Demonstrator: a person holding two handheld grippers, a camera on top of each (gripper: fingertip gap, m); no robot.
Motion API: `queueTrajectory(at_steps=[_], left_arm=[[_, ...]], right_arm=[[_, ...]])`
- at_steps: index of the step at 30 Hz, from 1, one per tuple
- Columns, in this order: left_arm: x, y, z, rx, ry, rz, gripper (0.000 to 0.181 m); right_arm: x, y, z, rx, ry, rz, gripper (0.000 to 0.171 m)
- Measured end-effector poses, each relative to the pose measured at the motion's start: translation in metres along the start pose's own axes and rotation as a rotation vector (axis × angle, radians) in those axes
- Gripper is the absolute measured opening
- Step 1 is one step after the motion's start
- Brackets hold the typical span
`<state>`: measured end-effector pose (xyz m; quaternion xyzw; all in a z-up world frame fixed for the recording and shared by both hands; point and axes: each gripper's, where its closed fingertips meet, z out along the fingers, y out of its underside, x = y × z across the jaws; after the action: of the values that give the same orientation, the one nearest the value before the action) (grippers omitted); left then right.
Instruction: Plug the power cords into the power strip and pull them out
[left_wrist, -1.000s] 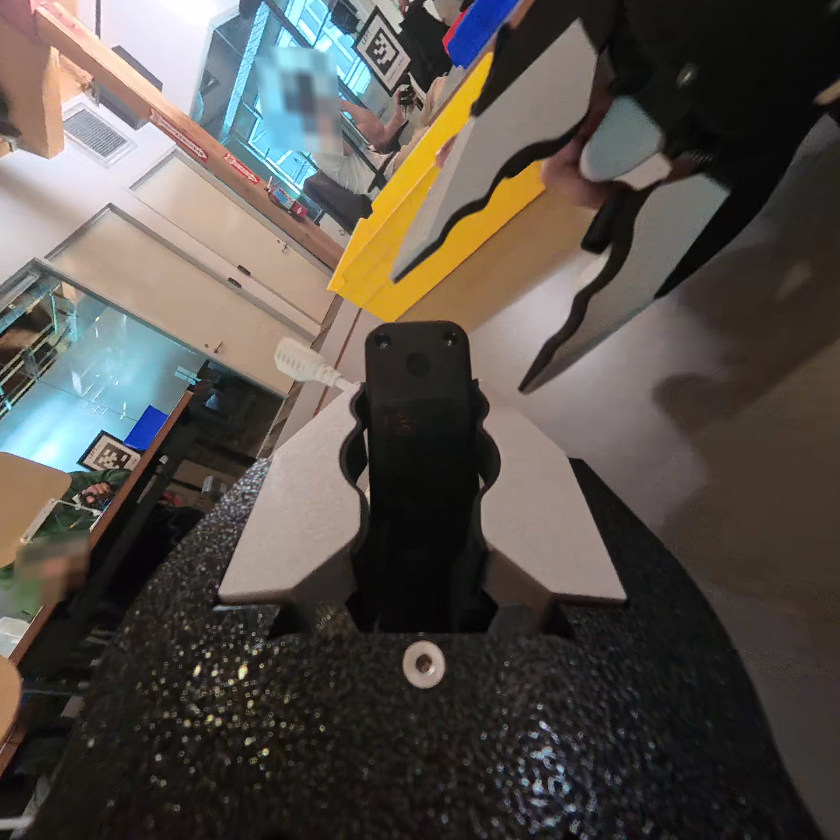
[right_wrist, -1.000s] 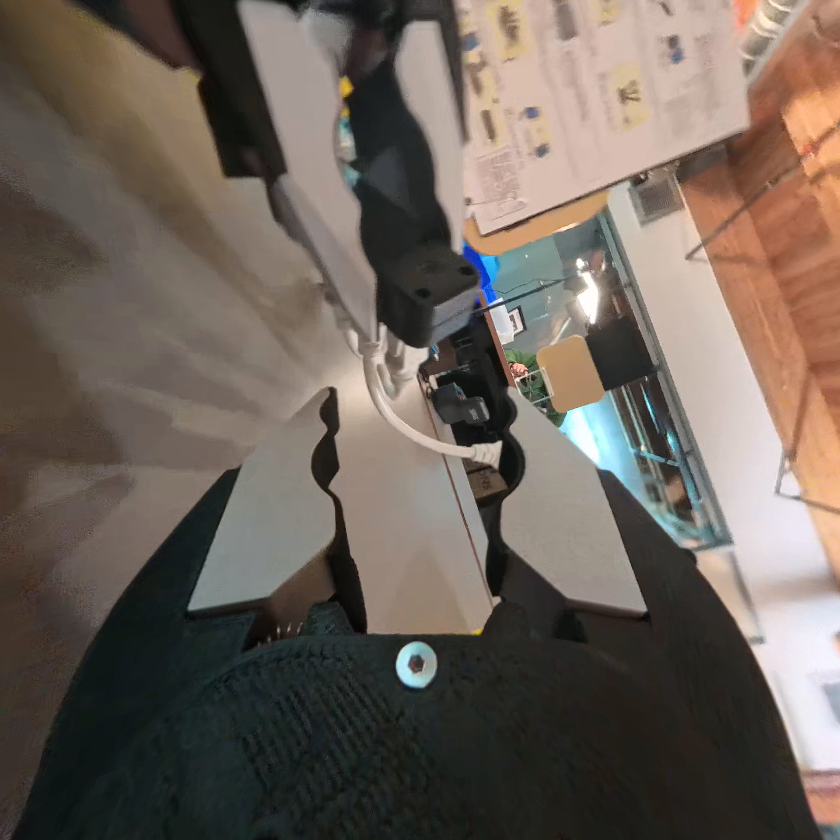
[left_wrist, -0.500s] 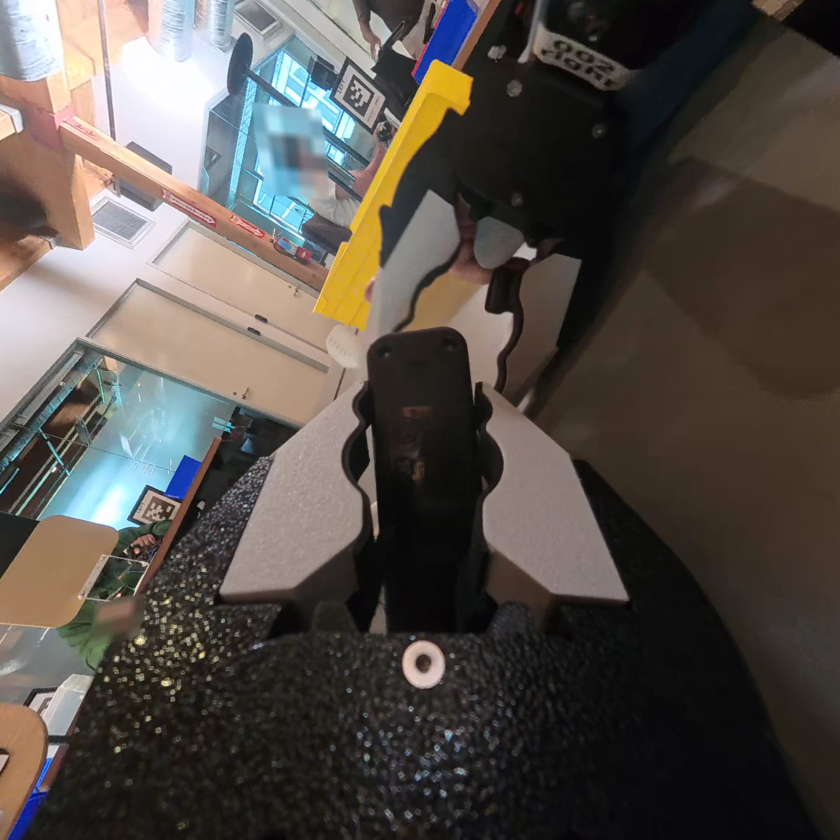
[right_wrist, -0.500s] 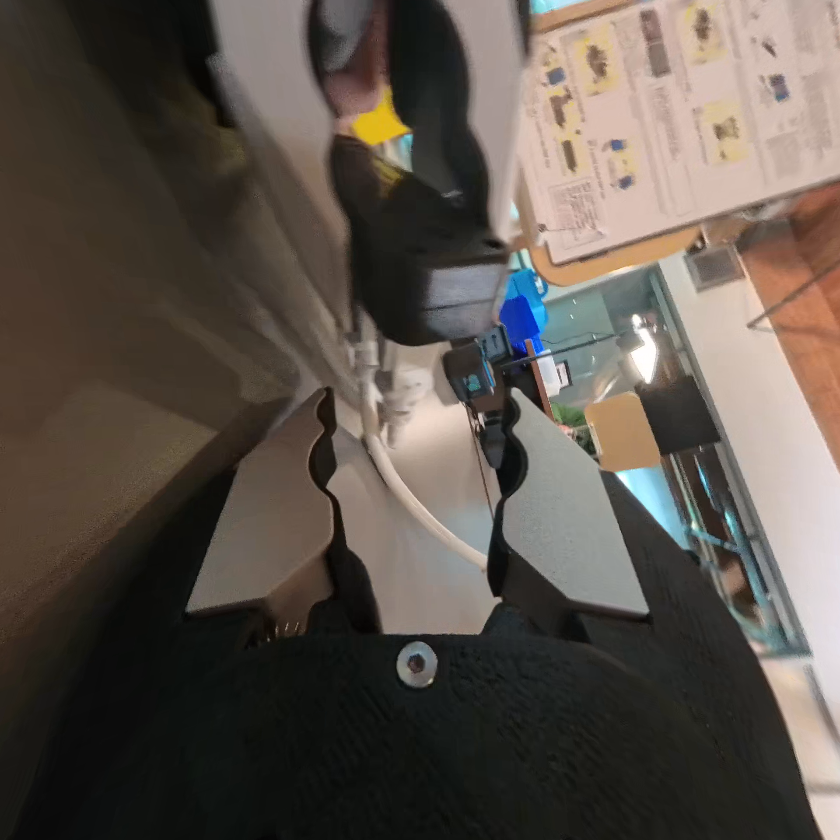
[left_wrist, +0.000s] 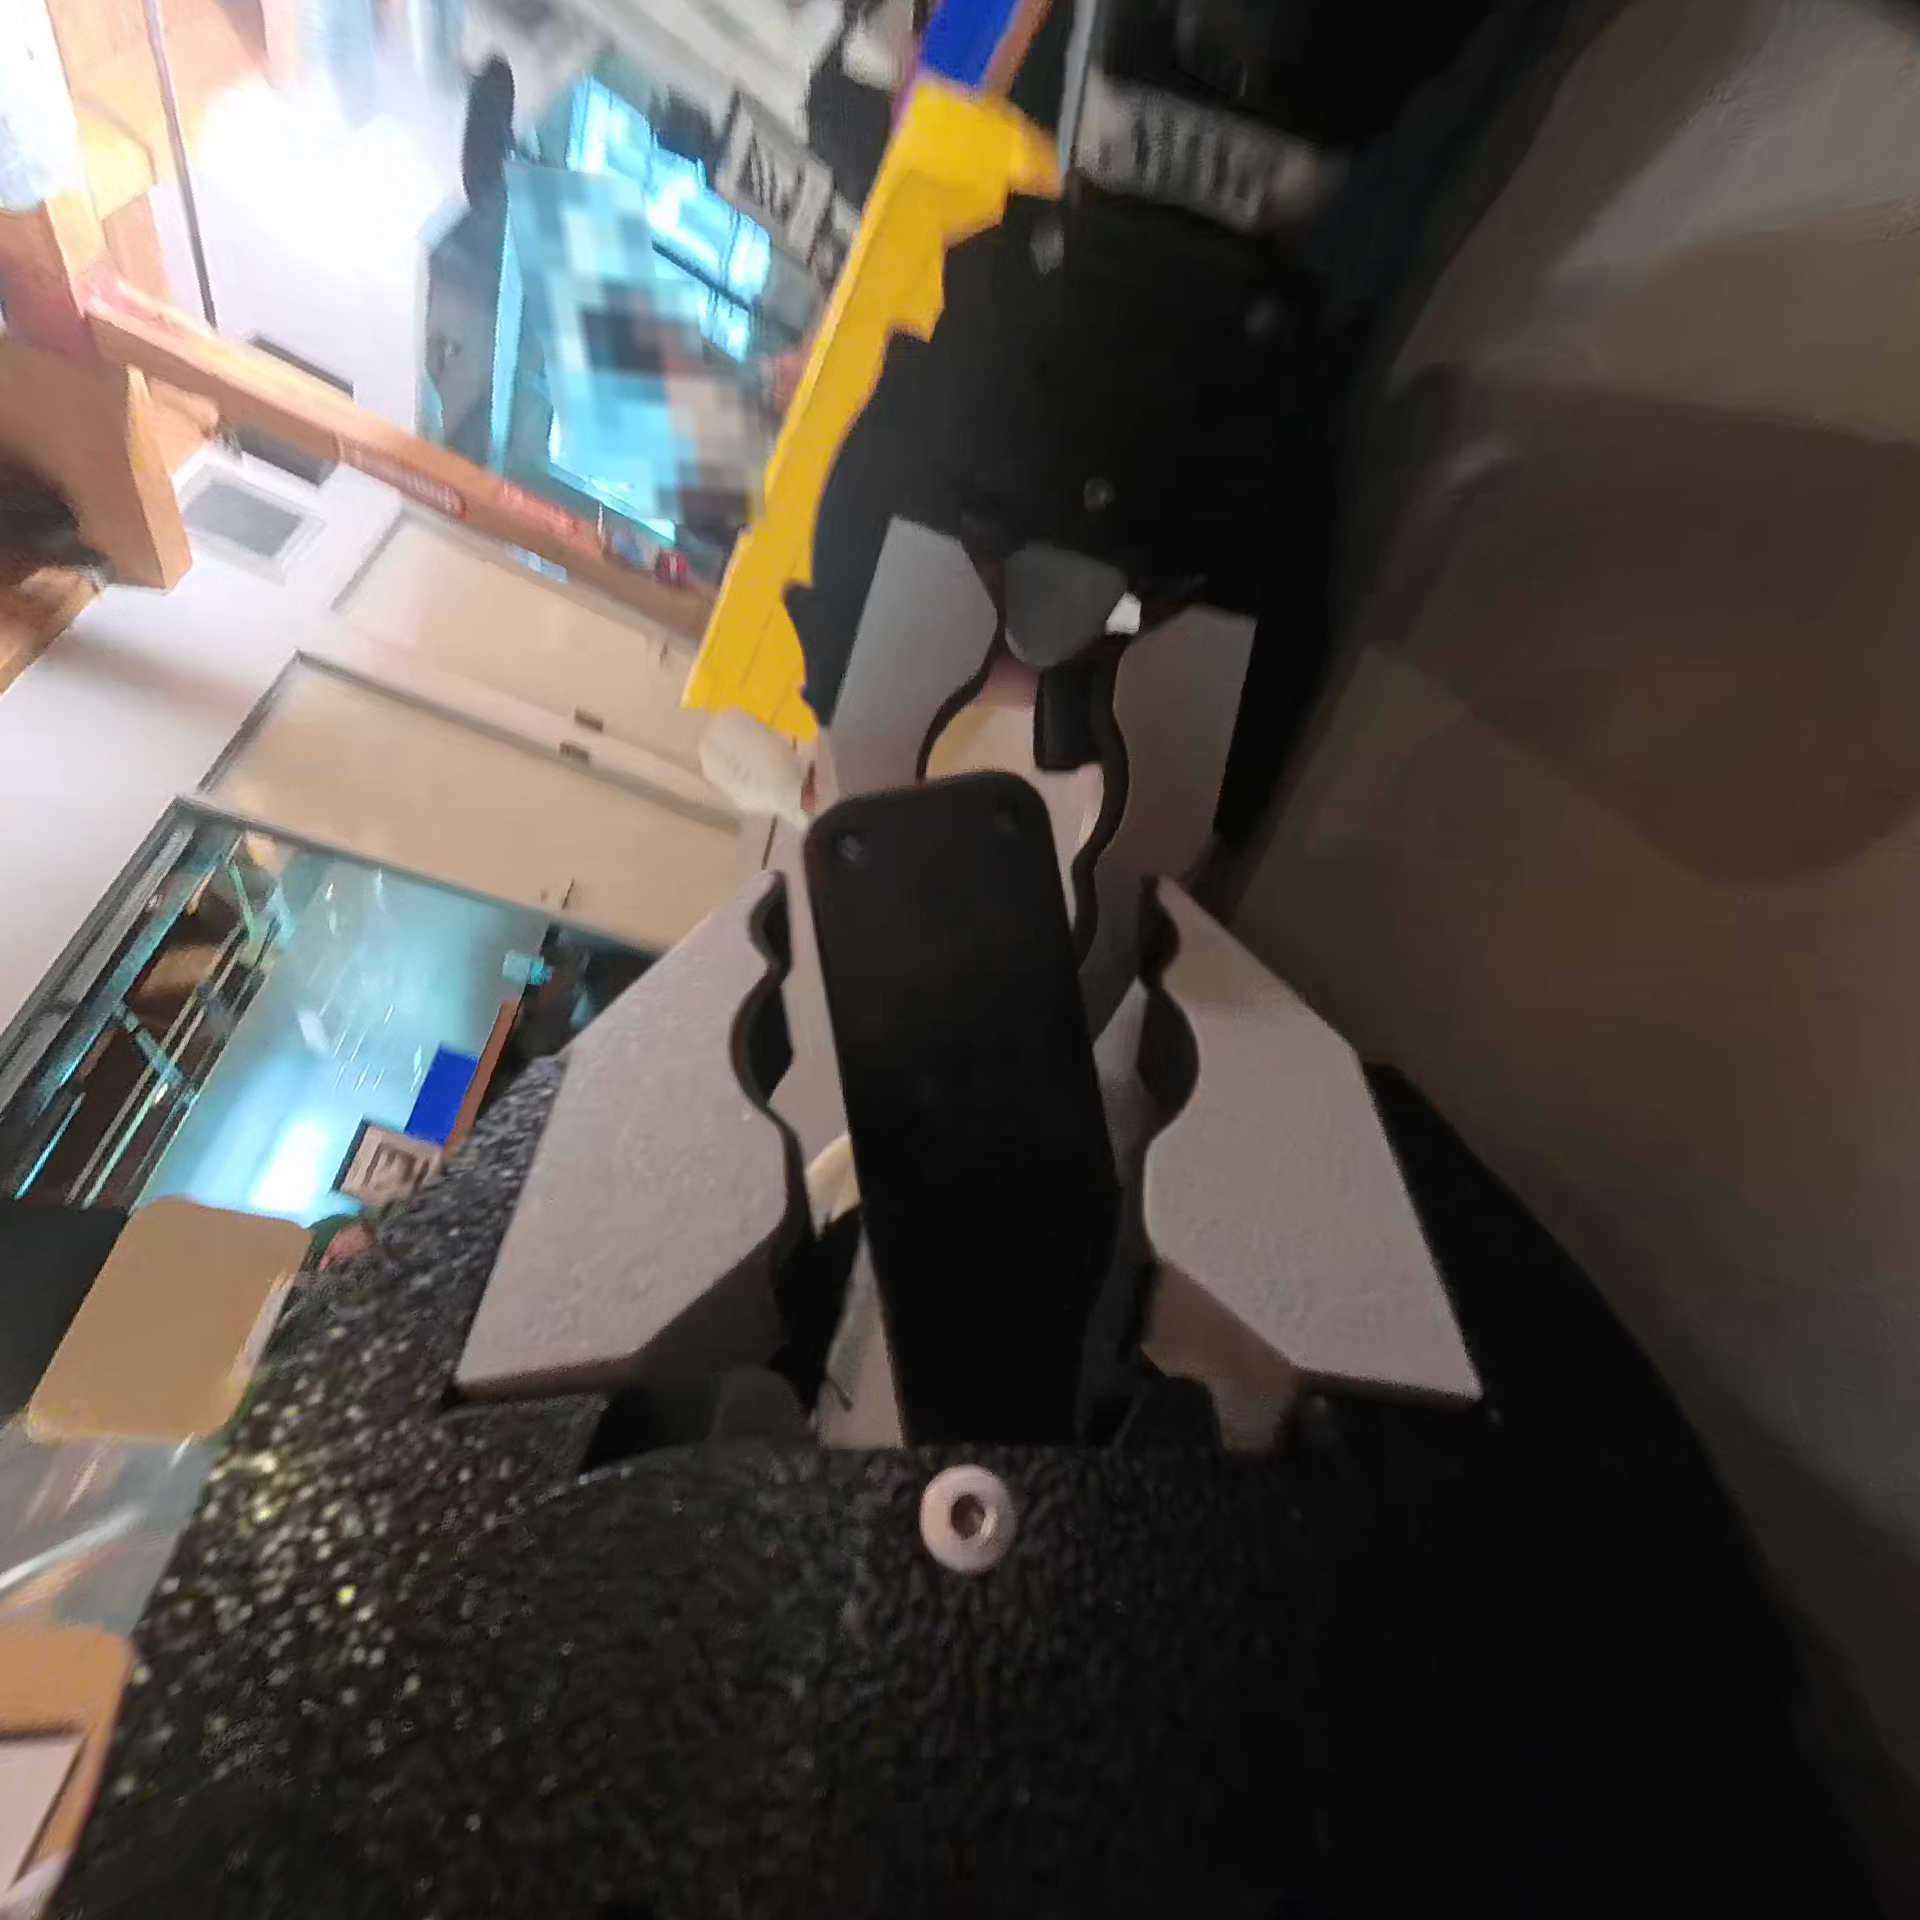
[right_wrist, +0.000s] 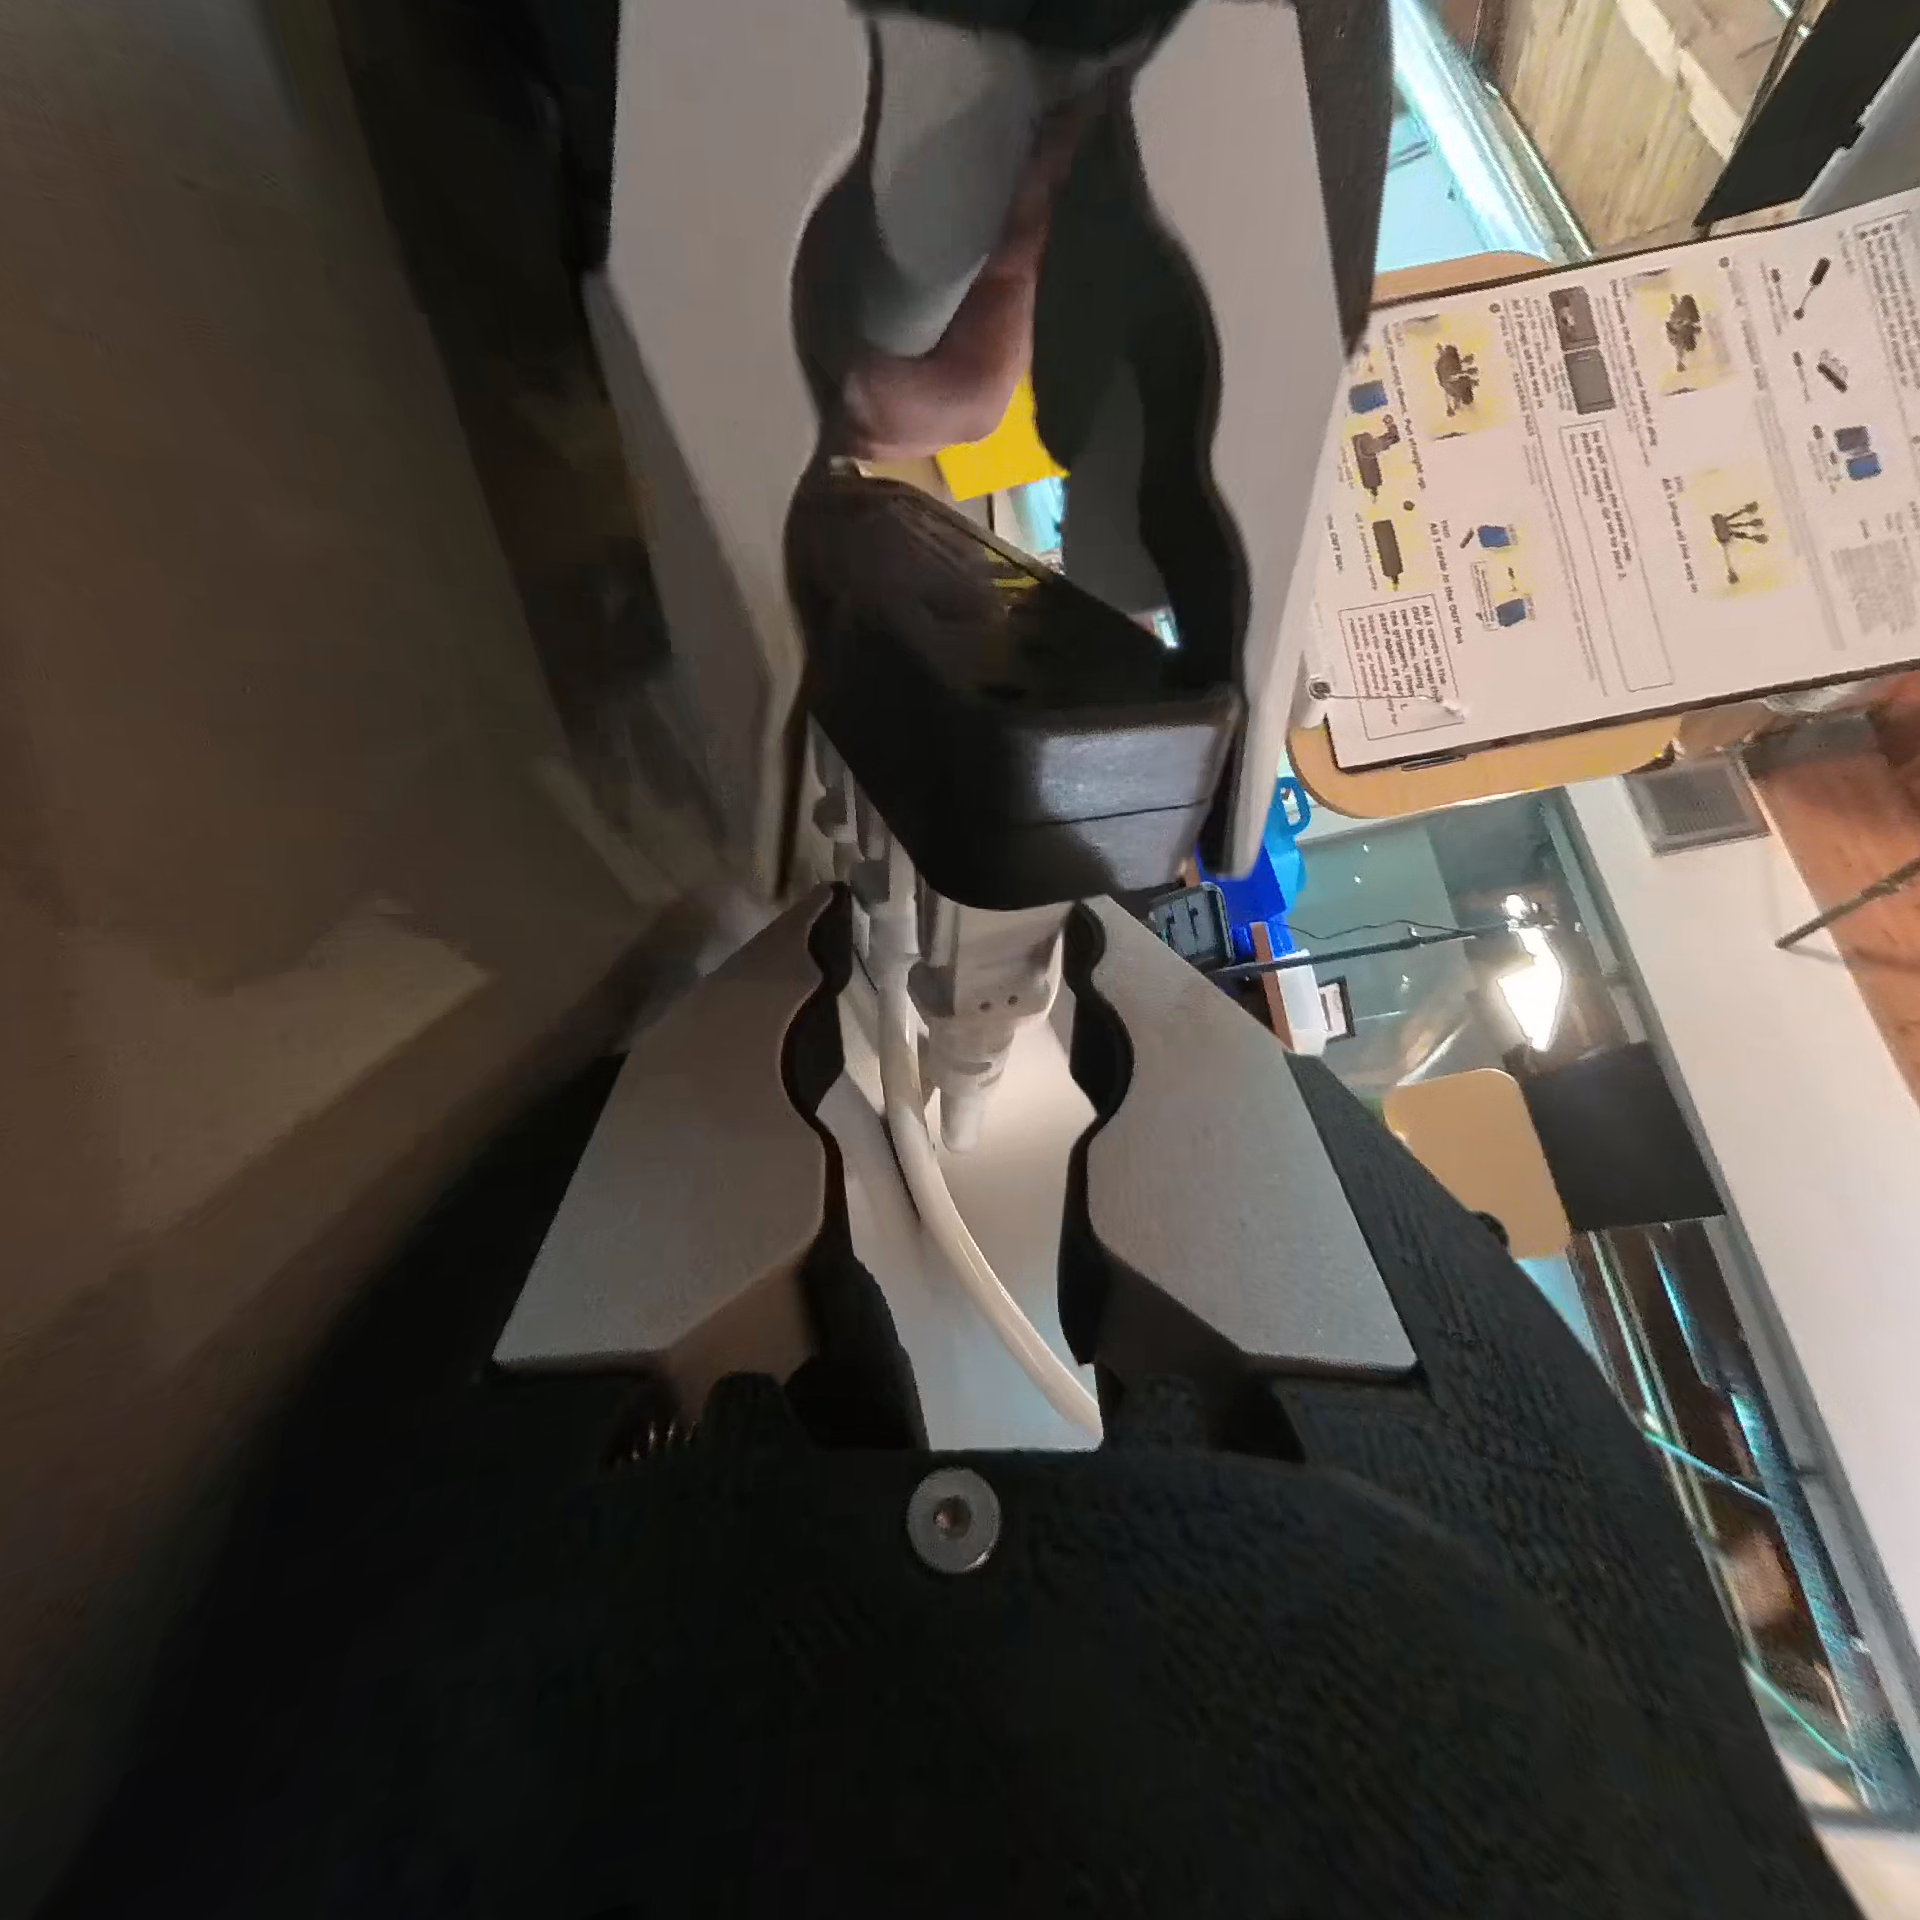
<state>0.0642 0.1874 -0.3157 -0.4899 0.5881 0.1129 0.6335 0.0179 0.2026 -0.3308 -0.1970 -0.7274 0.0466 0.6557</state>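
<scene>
The black power strip (left_wrist: 956, 1091) stands on end between the fingers of my left gripper (left_wrist: 961, 883). The jaws are open, with a narrow gap on each side of the strip. In the right wrist view the strip (right_wrist: 997, 707) hangs just ahead, with the left gripper's fingers (right_wrist: 707, 416) on both sides. White plugs (right_wrist: 977, 997) and a white cord (right_wrist: 966, 1247) hang from its underside. My right gripper (right_wrist: 956, 914) is open, its fingertips either side of the plugs. It also shows in the left wrist view (left_wrist: 1029, 717), beyond the strip.
A yellow bin (left_wrist: 831, 416) stands beyond the grippers. A board with a printed instruction sheet (right_wrist: 1610, 468) is at the right. The beige tabletop (left_wrist: 1610, 727) runs along the side. A person's hand (right_wrist: 935, 395) shows behind the strip.
My left jaws have opened off the power strip. My right gripper has moved up to the strip's plugs and its jaws have narrowed.
</scene>
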Motion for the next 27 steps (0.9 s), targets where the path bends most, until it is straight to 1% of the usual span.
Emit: queueTrajectory(at_steps=[1, 2, 7, 10, 13, 15, 16, 19, 22, 24, 27], left_arm=[[0.003, 0.009, 0.005, -0.062, 0.005, 0.014, 0.073], [0.006, 0.012, 0.008, -0.094, 0.017, 0.031, 0.07], [0.007, 0.01, 0.007, -0.09, 0.003, 0.083, 0.066], [0.006, 0.006, 0.006, -0.06, -0.001, 0.084, 0.064], [0.005, 0.003, 0.005, -0.035, -0.005, 0.074, 0.064], [0.005, 0.001, 0.006, -0.029, -0.019, 0.101, 0.067], [0.006, 0.001, 0.006, -0.034, -0.022, 0.116, 0.067], [0.004, -0.002, 0.004, -0.017, -0.031, 0.12, 0.059], [0.005, -0.006, 0.003, 0.01, 0.001, 0.057, 0.052], [0.005, -0.008, 0.002, 0.025, 0.031, -0.013, 0.043], [0.007, -0.009, 0.005, 0.013, 0.047, -0.01, 0.043]], right_arm=[[-0.001, -0.001, 0.001, 0.005, -0.004, 0.001, 0.04], [-0.001, 0.0, 0.002, 0.006, -0.01, 0.003, 0.039], [-0.003, 0.0, 0.002, 0.007, -0.028, -0.001, 0.037], [-0.003, -0.003, 0.003, 0.067, -0.056, 0.032, 0.039], [-0.003, -0.004, 0.006, 0.094, -0.064, 0.005, 0.041], [-0.007, -0.003, 0.008, 0.085, -0.079, -0.02, 0.035], [-0.007, -0.003, 0.008, 0.082, -0.072, -0.037, 0.035], [-0.007, -0.003, 0.007, 0.081, -0.069, -0.068, 0.034], [-0.009, -0.003, 0.005, 0.081, -0.081, -0.086, 0.032], [-0.01, -0.002, 0.004, 0.081, -0.094, -0.096, 0.03], [-0.012, 0.001, 0.0, 0.081, -0.117, -0.078, 0.027]])
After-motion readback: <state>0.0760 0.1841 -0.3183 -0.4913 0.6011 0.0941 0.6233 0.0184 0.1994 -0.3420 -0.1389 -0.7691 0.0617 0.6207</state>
